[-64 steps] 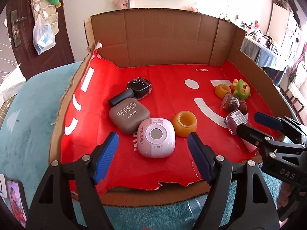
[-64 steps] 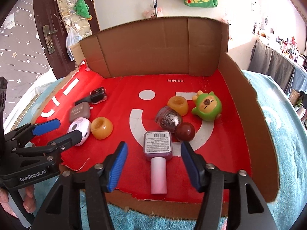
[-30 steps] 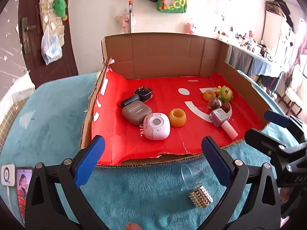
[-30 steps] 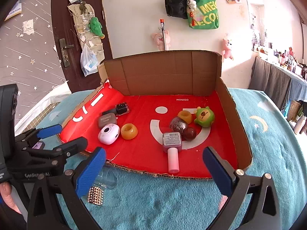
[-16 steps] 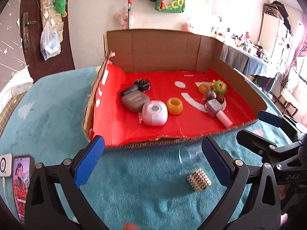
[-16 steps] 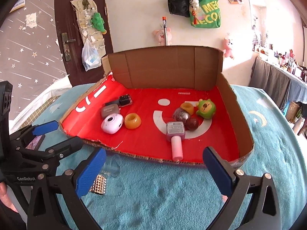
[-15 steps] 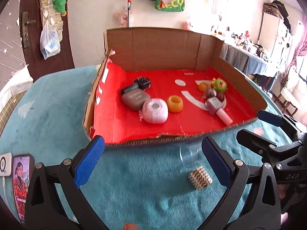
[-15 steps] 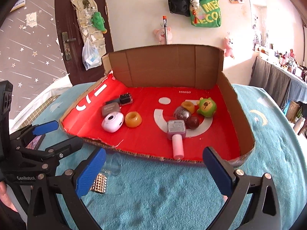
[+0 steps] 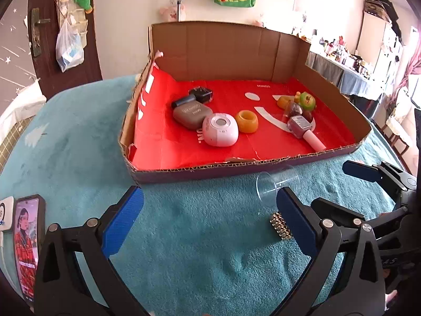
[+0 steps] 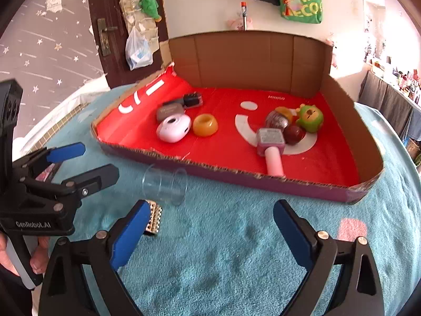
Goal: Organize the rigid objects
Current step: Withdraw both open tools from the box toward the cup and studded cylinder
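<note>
Left gripper (image 9: pixel 208 226) stands spread, nothing between its jaws. Right gripper (image 10: pixel 210 229) is closing, nothing between its jaws. A clear cup (image 10: pixel 164 184) lies beside the cardboard box (image 10: pixel 263 181), a bead cube (image 10: pixel 154 221) near it.

A teal fleecy cover (image 9: pixel 184 237) carries a cardboard tray (image 9: pixel 263 164). Just before the tray's front wall 1 clear cup (image 10: pixel 164 184) lies on its side, 1 metallic bead cube (image 10: pixel 155 221) beside it. Left of the tray lies 1 phone (image 9: pixel 26 242).

"GenRobot.AI" stands on the left tool (image 10: pixel 89 160); "MINISO" on the red box liner (image 10: pixel 276 97).
</note>
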### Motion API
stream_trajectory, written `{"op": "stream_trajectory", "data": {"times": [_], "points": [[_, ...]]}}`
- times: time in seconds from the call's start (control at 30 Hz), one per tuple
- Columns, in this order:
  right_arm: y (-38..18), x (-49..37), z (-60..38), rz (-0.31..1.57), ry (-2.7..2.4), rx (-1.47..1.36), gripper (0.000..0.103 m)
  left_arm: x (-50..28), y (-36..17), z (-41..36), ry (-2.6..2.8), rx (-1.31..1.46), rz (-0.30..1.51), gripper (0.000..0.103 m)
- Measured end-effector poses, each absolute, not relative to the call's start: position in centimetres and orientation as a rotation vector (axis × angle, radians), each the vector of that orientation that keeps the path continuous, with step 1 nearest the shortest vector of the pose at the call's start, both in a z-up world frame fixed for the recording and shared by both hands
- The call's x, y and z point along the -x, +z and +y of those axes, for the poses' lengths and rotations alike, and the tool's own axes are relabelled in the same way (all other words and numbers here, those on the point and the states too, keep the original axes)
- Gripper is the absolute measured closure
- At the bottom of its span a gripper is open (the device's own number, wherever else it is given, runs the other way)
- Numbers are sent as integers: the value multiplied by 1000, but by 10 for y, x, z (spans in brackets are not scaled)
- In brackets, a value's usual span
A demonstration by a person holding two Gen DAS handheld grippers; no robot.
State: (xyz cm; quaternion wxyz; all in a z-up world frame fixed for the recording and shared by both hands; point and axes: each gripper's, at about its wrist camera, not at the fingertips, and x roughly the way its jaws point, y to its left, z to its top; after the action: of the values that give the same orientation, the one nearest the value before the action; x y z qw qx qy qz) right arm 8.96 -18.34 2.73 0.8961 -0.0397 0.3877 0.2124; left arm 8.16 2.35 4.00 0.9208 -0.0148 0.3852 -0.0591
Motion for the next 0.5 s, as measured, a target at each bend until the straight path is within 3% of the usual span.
{"op": "stream_trajectory", "data": {"times": [0.5], "points": [[19,-106,-227,868,349,-18,10,-78,18,-14,-226,24,867,1]]}}
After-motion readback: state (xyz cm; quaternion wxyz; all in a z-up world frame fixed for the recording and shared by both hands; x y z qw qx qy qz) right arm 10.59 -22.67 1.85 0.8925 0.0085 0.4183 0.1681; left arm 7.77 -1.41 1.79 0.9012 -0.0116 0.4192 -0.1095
